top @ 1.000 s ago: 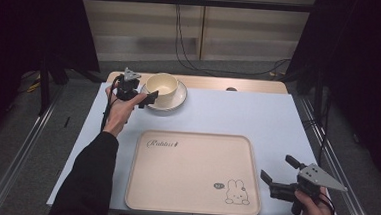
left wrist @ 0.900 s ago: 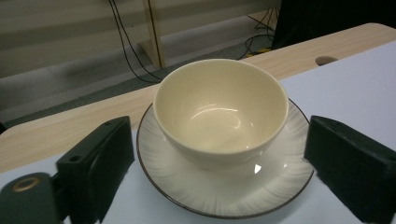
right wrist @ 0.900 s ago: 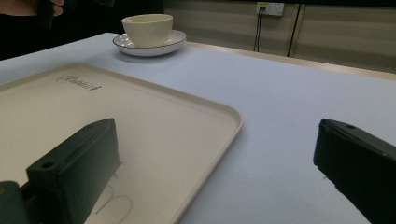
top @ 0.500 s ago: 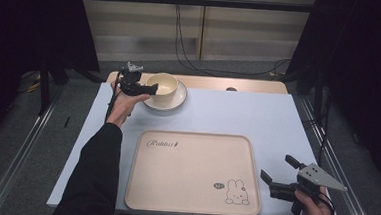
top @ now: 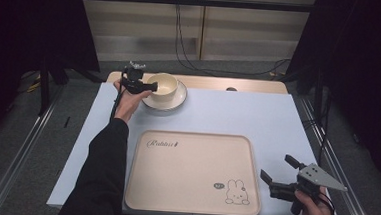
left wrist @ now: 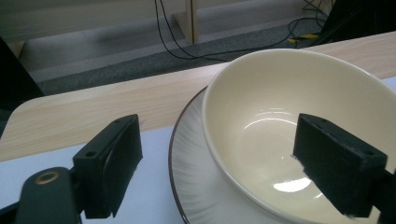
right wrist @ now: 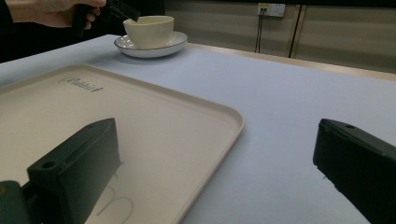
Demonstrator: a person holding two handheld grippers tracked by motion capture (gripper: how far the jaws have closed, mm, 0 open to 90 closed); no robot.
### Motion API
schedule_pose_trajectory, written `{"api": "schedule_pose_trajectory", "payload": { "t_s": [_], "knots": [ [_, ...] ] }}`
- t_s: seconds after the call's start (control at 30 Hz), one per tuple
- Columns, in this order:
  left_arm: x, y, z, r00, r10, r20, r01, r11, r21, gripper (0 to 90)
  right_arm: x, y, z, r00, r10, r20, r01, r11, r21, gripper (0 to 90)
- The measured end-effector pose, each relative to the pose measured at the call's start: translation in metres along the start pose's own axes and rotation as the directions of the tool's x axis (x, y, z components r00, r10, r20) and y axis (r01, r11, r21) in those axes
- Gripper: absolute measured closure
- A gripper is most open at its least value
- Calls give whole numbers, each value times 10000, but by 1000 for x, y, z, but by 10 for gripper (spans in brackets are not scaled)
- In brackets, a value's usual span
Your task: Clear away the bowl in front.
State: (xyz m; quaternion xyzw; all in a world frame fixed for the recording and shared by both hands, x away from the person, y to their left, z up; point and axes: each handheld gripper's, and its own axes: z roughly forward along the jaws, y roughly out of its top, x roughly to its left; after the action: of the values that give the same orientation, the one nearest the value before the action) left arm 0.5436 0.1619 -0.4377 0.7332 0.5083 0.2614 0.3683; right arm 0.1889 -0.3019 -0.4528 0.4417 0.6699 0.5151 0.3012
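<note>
The cream, round ceramic bowl (top: 163,84) sits in a shallow white saucer with a dark rim (top: 176,100) toward twelve o'clock on the pale blue table (top: 238,115), just short of the wooden strip along its far edge. The left tool (top: 152,86) is at the bowl's nine o'clock side, its jaws astride the rim: in the left gripper view one black jaw hangs inside the bowl (left wrist: 299,116) and the other stands outside, over the saucer (left wrist: 196,186). The jaws have just been closing with the bowl wall between them, yet a gap still shows on both sides, so the left tool counts as open and grips nothing. The beige rectangular plastic tray with a rabbit drawing (top: 194,173) lies at the near middle of the table, well apart from the bowl. The right tool (top: 274,173) rests at about four o'clock, just beside the tray's right edge, its jaws wide apart and bare
</note>
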Motion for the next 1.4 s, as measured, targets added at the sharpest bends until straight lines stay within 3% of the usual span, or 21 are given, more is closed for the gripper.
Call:
{"api": "schedule_pose_trajectory", "payload": {
  "t_s": [0.07, 0.13, 0.23, 0.3, 0.37, 0.43, 0.5, 0.53, 0.57, 0.67, 0.77, 0.83, 0.93, 1.1, 1.23, 1.3, 1.37, 1.4],
  "knots": [
    [-1, -1, 4, 10000, -83, -40, 84, 9998, 206, 135, 0, 0, 0, 9999, -110, -2, 110, 9999, -15, 2],
    [-1, -2, 9, 9997, -147, 171, 139, 9986, 507, 132, 0, 0, 0, 10000, -32, -62, 32, 10000, -15, 3],
    [-1, -3, 13, 9999, -138, -46, 142, 9968, 785, 144, 0, 0, 0, 9999, -51, -112, 51, 10000, -11, 4],
    [0, -5, 17, 9980, -628, 74, 619, 9944, 861, 149, 1, 0, 1, 9999, -87, -82, 87, 10000, -36, 4],
    [0, -7, 19, 9994, -347, 94, 333, 9922, 1205, 162, 1, 0, 1, 9999, -104, -98, 103, 9999, -32, 5],
    [-1, -7, 19, 9979, -550, 335, 500, 9893, 1374, 210, 0, 0, 1, 9999, -97, -93, 97, 9999, -37, 4],
    [-4, -7, 20, 9968, -698, 388, 645, 9903, 1234, 278, 0, 0, 1, 9998, -128, -117, 128, 9999, -8, 5],
    [-3, -7, 20, 9956, -713, 601, 623, 9881, 1404, 305, 0, 0, 1, 9997, -155, -162, 156, 9999, 21, 5],
    [-3, -6, 21, 9918, -1010, 785, 883, 9846, 1510, 342, 1, 0, 1, 9996, -150, -225, 151, 9999, 49, 5],
    [-5, -6, 21, 9876, -1149, 1071, 989, 9845, 1446, 428, 1, 0, 1, 9996, -149, -240, 150, 9999, 51, 5],
    [-6, -5, 21, 9915, -833, 1005, 669, 9854, 1563, 439, 0, 0, 1, 9997, -134, -186, 135, 9999, 35, 5],
    [-6, -5, 21, 9909, -1003, 895, 852, 9836, 1588, 453, 1, 0, 2, 9997, -81, -215, 83, 9999, 85, 5],
    [-6, -5, 20, 9900, -1032, 967, 864, 9826, 1646, 512, 1, 0, 2, 9997, -93, -237, 95, 9999, 85, 5],
    [-7, -5, 19, 9894, -1061, 993, 874, 9805, 1762, 531, 1, 0, 2, 9996, -143, -235, 145, 9999, 64, 5],
    [-7, -5, 19, 9858, -1182, 1197, 943, 9775, 1886, 618, 1, 0, 2, 9996, -149, -242, 151, 9999, 63, 5],
    [-8, -6, 19, 9871, -1205, 1056, 986, 9764, 1923, 668, 1, 0, 2, 9997, -99, -230, 100, 9999, 72, 5],
    [-9, -7, 22, 9828, -1346, 1262, 1065, 9724, 2077, 665, 1, 0, 2, 9997, -123, -221, 124, 9999, 69, 5],
    [-11, -8, 22, 9836, -1352, 1198, 1088, 9727, 2048, 681, 1, 0, 2, 9997, -96, -225, 98, 9999, 72, 5]
  ]
}}
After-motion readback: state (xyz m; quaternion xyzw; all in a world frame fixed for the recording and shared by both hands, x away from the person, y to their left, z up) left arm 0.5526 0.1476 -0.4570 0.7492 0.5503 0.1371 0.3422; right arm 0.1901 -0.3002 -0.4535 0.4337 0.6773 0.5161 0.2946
